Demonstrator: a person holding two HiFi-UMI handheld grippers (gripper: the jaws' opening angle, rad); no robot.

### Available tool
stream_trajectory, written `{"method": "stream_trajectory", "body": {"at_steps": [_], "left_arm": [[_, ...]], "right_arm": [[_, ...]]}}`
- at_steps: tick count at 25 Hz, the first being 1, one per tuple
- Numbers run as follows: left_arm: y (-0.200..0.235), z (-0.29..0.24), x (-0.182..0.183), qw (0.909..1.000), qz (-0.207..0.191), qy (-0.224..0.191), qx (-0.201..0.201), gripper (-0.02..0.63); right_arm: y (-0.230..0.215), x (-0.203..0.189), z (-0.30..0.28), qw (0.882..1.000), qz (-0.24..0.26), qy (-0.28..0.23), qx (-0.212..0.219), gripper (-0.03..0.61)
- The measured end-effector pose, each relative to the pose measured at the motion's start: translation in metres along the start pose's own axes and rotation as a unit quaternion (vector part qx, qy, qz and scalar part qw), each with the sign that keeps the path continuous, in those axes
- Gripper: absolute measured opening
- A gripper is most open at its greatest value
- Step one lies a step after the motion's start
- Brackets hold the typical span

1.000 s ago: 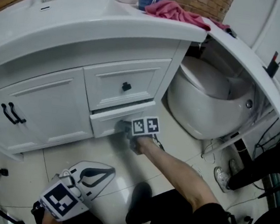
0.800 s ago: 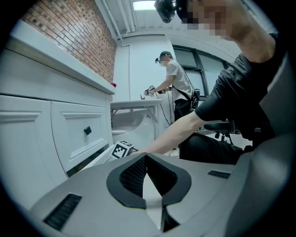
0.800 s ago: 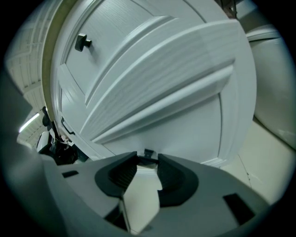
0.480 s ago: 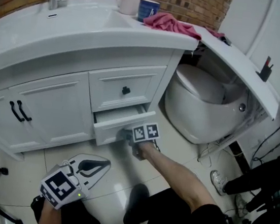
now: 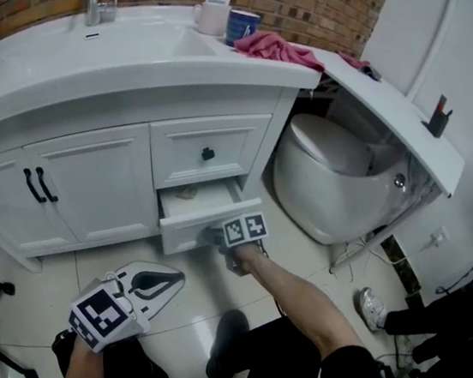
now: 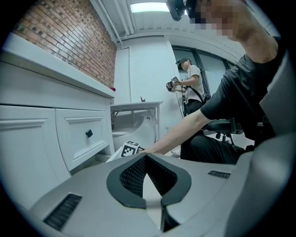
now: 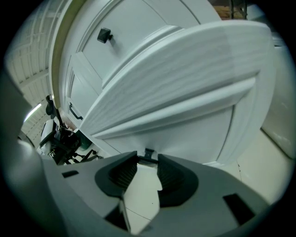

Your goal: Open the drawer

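The white vanity's lower drawer (image 5: 199,226) stands partly pulled out, with a small brownish thing showing inside it. My right gripper (image 5: 215,237) is at the drawer front, its marker cube on top. In the right gripper view the jaws are closed on the small dark drawer knob (image 7: 149,152), below the wide white drawer front (image 7: 185,92). The upper drawer (image 5: 210,137) is closed. My left gripper (image 5: 175,278) hangs low over the floor, to the left of the drawer. Its tips meet with nothing between them in the left gripper view, left gripper (image 6: 145,157).
A white toilet (image 5: 333,175) sits right of the drawer under a slanted shelf (image 5: 402,111). Two cabinet doors (image 5: 73,180) with black handles are to the left. A pink cloth (image 5: 277,46) and mugs lie on the counter. Another person (image 6: 189,88) stands far off.
The lower drawer has slid further out of the vanity, with my right gripper moving back with its knob. The drawer's inside now shows. The left gripper has stayed put.
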State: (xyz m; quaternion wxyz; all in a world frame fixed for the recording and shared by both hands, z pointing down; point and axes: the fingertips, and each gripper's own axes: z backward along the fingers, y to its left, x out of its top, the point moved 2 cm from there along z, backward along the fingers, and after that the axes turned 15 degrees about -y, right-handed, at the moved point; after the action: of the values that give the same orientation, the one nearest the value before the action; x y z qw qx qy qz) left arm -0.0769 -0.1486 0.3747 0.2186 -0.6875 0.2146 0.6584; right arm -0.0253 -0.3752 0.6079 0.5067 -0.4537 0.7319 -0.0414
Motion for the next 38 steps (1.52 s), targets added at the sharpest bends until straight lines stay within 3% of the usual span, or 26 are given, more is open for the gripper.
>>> {"method": "stream_trajectory", "body": {"at_steps": [12, 38], "left_arm": [[-0.004, 0.003, -0.003, 0.9999, -0.011, 0.012, 0.003, 0.003], [-0.016, 0.008, -0.007, 0.9987, -0.031, 0.015, -0.038, 0.003]], "right_arm": [[0.007, -0.020, 0.020, 0.998, 0.013, 0.039, 0.037, 0.153], [0.018, -0.047, 0.050, 0.993, 0.059, 0.097, 0.033, 0.143]]}}
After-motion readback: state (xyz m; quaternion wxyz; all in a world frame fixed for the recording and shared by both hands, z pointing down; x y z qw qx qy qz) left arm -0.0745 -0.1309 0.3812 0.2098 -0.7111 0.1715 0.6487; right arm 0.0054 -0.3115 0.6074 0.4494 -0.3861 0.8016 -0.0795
